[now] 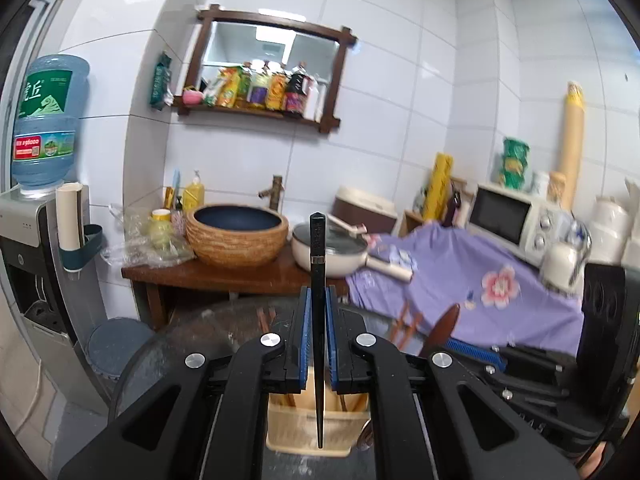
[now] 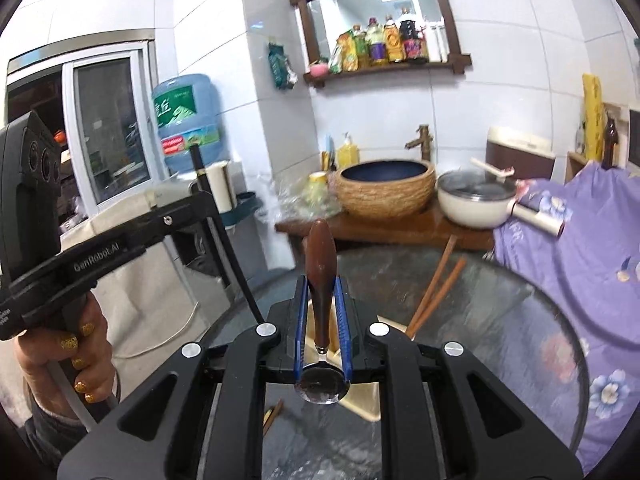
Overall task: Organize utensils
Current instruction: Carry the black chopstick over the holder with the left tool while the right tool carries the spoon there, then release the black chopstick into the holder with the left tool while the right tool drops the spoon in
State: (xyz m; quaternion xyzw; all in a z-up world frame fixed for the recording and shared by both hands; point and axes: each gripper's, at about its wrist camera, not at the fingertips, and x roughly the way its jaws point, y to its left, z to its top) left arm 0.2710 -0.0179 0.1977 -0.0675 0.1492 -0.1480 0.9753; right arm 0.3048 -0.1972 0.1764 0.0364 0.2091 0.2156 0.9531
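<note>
Pinching a black chopstick (image 1: 319, 320) upright, left gripper (image 1: 319, 320); right gripper (image 2: 323, 320) clamps spoon (image 2: 321, 276), bowl apparently downward.

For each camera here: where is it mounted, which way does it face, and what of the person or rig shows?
Left wrist: on the left gripper, facing the wall sink; its jaws clamp a black chopstick.
Right wrist: on the right gripper, facing the same way; it grips a spoon; the left hand shows.
Shared: sink, pan, glass table.

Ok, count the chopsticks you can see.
3: a black chopstick clamped upright in the left gripper, and two brown chopsticks leaning in the holder. More may be hidden inside.
</note>
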